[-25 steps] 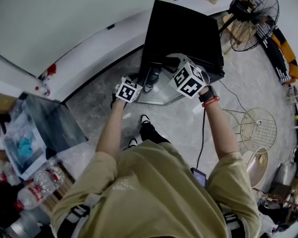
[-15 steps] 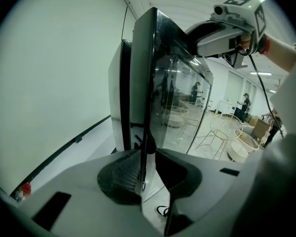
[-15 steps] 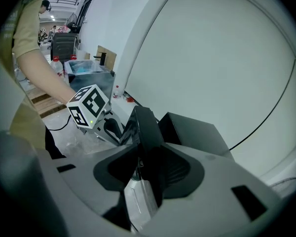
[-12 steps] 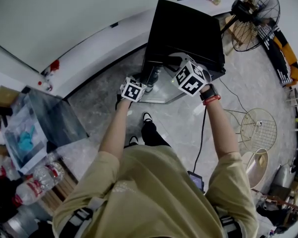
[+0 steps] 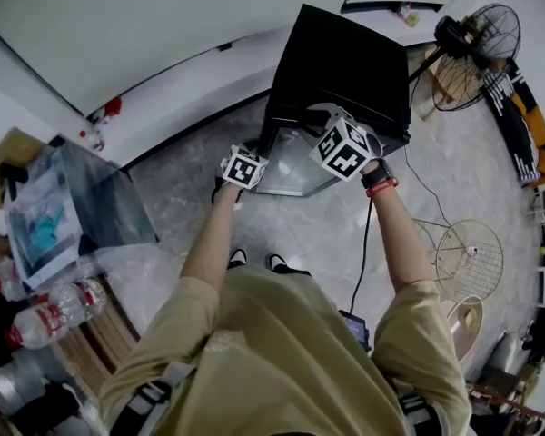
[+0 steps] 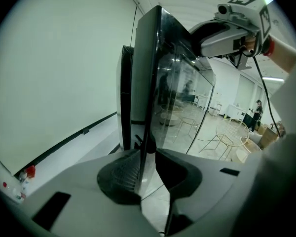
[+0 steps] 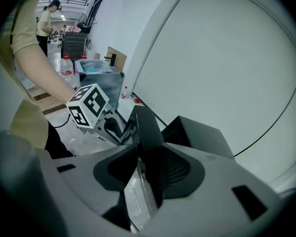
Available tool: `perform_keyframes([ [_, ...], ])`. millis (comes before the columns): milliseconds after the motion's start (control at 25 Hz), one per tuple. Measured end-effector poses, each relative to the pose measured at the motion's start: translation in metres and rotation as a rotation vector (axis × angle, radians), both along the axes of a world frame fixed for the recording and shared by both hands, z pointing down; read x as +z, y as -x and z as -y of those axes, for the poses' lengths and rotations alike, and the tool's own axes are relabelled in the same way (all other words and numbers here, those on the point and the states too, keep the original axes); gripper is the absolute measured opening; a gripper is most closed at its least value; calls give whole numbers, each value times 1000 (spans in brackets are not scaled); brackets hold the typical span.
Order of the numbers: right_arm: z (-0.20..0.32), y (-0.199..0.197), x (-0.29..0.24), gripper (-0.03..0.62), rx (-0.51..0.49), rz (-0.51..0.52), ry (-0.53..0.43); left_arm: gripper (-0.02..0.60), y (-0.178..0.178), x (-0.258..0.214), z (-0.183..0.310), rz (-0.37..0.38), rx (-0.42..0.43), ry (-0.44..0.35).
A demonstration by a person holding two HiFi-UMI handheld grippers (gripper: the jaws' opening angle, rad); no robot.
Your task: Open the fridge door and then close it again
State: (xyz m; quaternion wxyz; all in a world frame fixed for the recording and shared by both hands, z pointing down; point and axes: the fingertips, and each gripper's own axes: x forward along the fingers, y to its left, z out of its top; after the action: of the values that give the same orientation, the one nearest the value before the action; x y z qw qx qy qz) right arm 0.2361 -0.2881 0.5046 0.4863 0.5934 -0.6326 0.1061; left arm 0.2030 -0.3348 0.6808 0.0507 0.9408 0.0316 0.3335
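A black fridge [image 5: 345, 62] stands on the floor by the white wall. Its glass door [image 5: 295, 166] stands swung out from the body. My left gripper [image 5: 259, 163] holds the door's free edge low at the left; in the left gripper view the door edge [image 6: 144, 132] runs between the jaws of the left gripper [image 6: 147, 172] and the pads press on it. My right gripper [image 5: 316, 123] is shut on the door's top edge; the right gripper view shows the dark door rim [image 7: 145, 127] between the jaws of the right gripper [image 7: 148, 169], with the fridge body [image 7: 202, 132] behind.
A standing fan [image 5: 477, 48] is at the back right. A wire stool [image 5: 459, 248] stands at the right. A glass-sided box [image 5: 82, 207] and water bottles [image 5: 50, 312] are at the left. A black cable [image 5: 368, 234] hangs from my right arm.
Both grippers have shifted a little sideways with the door still held. The person's feet have drawn back under the body.
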Motion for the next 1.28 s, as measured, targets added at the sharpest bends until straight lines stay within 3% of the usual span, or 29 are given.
perform_keyframes([
  [440, -12, 17, -1, 163, -114, 19, -20, 103, 22, 1, -13, 33, -148, -14],
  [1280, -48, 53, -2, 163, -323, 24, -38, 106, 63, 0, -56, 18, -346, -18],
])
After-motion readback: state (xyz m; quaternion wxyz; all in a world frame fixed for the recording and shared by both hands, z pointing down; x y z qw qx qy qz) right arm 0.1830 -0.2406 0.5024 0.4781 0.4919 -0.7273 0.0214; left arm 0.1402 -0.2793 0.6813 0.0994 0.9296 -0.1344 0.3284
